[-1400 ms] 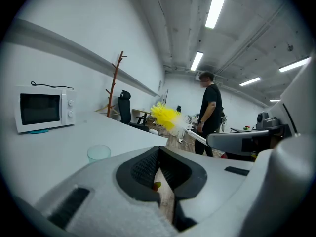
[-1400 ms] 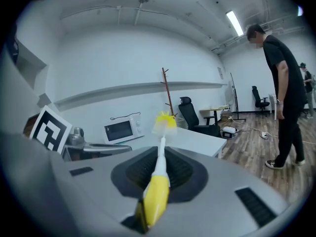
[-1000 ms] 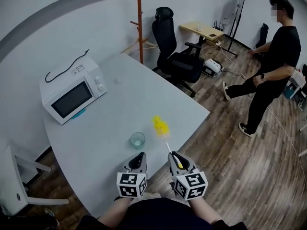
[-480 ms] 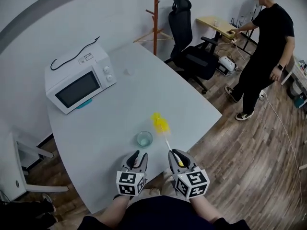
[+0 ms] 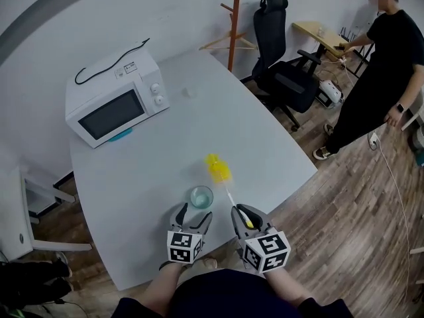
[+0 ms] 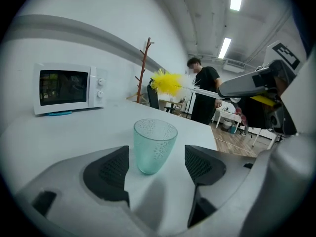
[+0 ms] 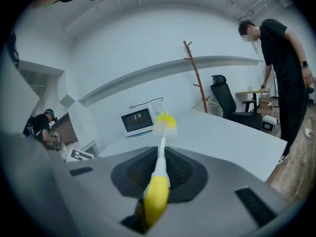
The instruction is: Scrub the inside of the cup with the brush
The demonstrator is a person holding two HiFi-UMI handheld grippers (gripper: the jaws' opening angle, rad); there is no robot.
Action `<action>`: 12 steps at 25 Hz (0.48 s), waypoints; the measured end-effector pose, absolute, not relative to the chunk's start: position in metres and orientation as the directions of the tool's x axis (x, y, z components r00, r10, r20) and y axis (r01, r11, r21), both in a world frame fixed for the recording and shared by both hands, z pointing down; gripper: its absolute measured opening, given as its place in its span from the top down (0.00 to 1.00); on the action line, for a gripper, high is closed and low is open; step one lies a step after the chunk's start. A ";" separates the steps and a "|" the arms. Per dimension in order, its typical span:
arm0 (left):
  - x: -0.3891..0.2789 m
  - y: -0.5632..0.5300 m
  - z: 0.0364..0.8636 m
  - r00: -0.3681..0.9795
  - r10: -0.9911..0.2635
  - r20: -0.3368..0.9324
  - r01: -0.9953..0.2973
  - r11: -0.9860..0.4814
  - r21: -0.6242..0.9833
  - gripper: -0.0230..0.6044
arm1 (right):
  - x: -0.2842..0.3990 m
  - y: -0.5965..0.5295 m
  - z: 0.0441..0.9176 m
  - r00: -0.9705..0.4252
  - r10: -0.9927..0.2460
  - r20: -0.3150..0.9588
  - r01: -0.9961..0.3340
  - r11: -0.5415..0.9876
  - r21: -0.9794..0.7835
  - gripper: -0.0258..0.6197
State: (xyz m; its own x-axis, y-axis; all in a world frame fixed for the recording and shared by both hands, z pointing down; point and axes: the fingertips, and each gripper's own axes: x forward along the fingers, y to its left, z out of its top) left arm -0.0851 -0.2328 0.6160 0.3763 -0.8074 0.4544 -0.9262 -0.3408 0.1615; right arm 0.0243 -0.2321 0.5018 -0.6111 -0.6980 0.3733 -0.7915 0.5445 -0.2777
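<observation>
A pale green see-through cup stands upright on the white table, near its front edge. My left gripper sits just behind the cup; its jaws are opening, and the cup stands ahead of the pads, untouched. My right gripper is shut on the yellow and white handle of the brush. The brush's yellow bristle head points away from me, beyond and right of the cup.
A white microwave stands at the table's far left. A black office chair and a wooden coat stand are past the table's far corner. A person in black stands on the wooden floor at the right.
My left gripper's jaws have spread apart from shut. Both grippers have come closer to the cup. The person at the right has walked further away.
</observation>
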 end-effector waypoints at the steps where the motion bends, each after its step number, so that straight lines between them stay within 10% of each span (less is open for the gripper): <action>1: -0.085 -0.236 0.620 0.376 -0.807 0.455 -0.926 -0.340 0.161 0.42 | 0.024 -0.234 0.505 -0.614 -0.691 0.380 -0.789 0.548 -0.278 0.88; 12: -0.075 -0.276 0.650 0.360 -0.789 0.498 -0.932 -0.334 0.145 0.35 | 0.032 -0.251 0.516 -0.622 -0.663 0.416 -0.781 0.563 -0.270 0.88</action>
State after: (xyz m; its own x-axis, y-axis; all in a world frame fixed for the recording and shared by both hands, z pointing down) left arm -0.0754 -0.2760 0.6503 0.3600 -0.7890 0.4979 -0.9315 -0.3338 0.1445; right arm 0.0315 -0.2511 0.5156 -0.6219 -0.6634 0.4161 -0.7812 0.5627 -0.2704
